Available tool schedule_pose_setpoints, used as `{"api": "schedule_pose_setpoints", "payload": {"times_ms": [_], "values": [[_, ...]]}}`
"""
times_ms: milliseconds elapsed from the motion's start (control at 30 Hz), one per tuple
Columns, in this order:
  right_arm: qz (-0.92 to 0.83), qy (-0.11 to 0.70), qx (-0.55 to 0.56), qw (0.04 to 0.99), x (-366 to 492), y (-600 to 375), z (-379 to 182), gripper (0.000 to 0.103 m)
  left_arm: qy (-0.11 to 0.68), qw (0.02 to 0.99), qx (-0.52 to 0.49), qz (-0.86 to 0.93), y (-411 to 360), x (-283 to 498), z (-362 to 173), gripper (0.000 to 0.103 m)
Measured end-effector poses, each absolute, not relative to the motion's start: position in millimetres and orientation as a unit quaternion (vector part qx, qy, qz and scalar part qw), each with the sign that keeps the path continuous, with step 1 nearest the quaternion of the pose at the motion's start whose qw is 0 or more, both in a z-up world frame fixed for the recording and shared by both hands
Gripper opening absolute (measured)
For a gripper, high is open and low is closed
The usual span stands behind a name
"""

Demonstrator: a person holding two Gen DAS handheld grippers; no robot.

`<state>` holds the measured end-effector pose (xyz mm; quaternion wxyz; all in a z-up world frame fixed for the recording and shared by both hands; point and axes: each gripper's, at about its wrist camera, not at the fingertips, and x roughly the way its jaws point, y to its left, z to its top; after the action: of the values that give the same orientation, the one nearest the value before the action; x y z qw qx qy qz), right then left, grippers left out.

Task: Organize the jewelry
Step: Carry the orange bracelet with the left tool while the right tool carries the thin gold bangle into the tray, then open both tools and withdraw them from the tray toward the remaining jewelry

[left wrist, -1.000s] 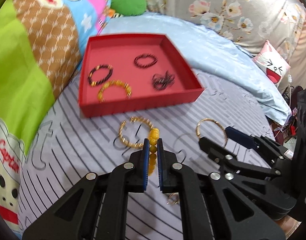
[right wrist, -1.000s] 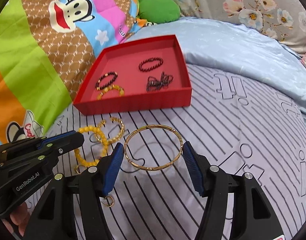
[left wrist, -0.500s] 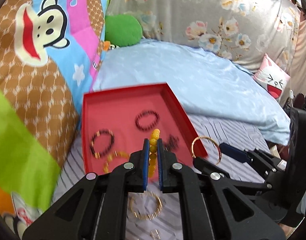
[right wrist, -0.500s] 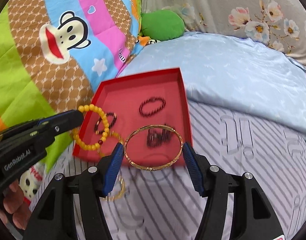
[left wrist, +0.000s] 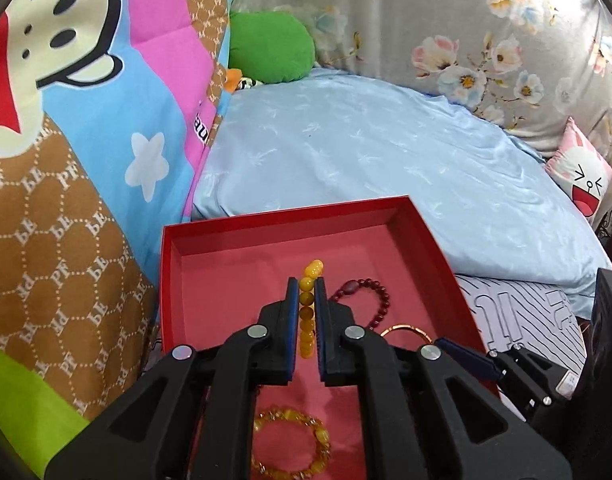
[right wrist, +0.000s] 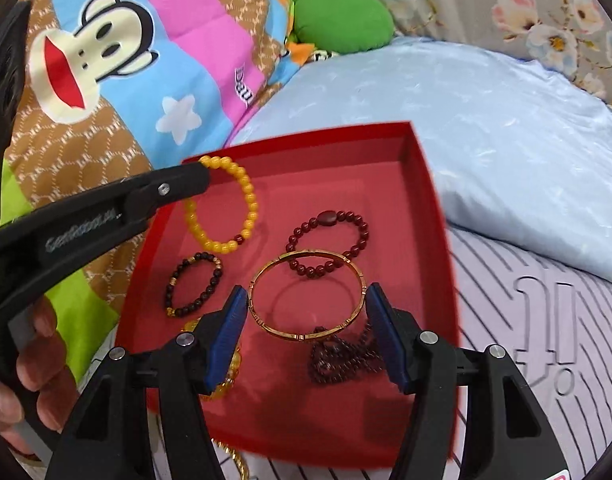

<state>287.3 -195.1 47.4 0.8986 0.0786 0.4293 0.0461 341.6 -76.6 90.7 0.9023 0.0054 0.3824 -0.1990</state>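
Observation:
My left gripper (left wrist: 306,292) is shut on a yellow bead bracelet (left wrist: 307,312) and holds it above the red tray (left wrist: 266,224); from the right wrist view the bracelet (right wrist: 226,208) hangs over the tray's far left part. My right gripper (right wrist: 306,304) is shut on a thin gold bangle (right wrist: 306,296), held flat above the middle of the tray (right wrist: 425,208). In the tray lie a dark red bead bracelet (right wrist: 327,242), a black bead bracelet (right wrist: 194,284), a dark chain heap (right wrist: 341,356) and an amber bracelet (left wrist: 292,446).
The tray rests on a striped grey sheet (right wrist: 545,320). A light blue pillow (left wrist: 365,152) lies behind it, a cartoon monkey quilt (left wrist: 66,100) at the left, a green cushion (left wrist: 270,48) at the back. A gold piece (right wrist: 238,464) lies on the sheet before the tray.
Both grippers have lifted their bracelets off the sheet and moved forward over the red tray. The yellow bracelet and the gold bangle stay gripped.

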Motion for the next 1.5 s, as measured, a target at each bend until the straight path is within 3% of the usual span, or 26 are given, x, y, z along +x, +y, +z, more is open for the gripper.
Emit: {"api": "schedule_pose_setpoints", "payload": {"times_ms": [367, 467, 533, 1500], "values": [[0.040, 0.437, 0.067, 0.896, 301.7, -192.4, 30.2, 0.060, 0.404, 0.899, -0.001, -0.169, -70.7, 364.6, 66.1, 0.008], [0.037, 0.431, 0.071, 0.899, 296.7, -194.9, 36.2, 0.060, 0.405, 0.900, 0.000, -0.161, -67.0, 361.7, 66.5, 0.016], [0.033, 0.422, 0.067, 0.903, 290.7, -196.7, 43.1, 0.061, 0.401, 0.903, 0.006, -0.155, -64.6, 355.6, 68.4, 0.020], [0.024, 0.382, 0.044, 0.923, 136.5, -181.5, 104.8, 0.061, 0.380, 0.913, 0.038, -0.143, -37.8, 207.4, 113.6, 0.021]]}}
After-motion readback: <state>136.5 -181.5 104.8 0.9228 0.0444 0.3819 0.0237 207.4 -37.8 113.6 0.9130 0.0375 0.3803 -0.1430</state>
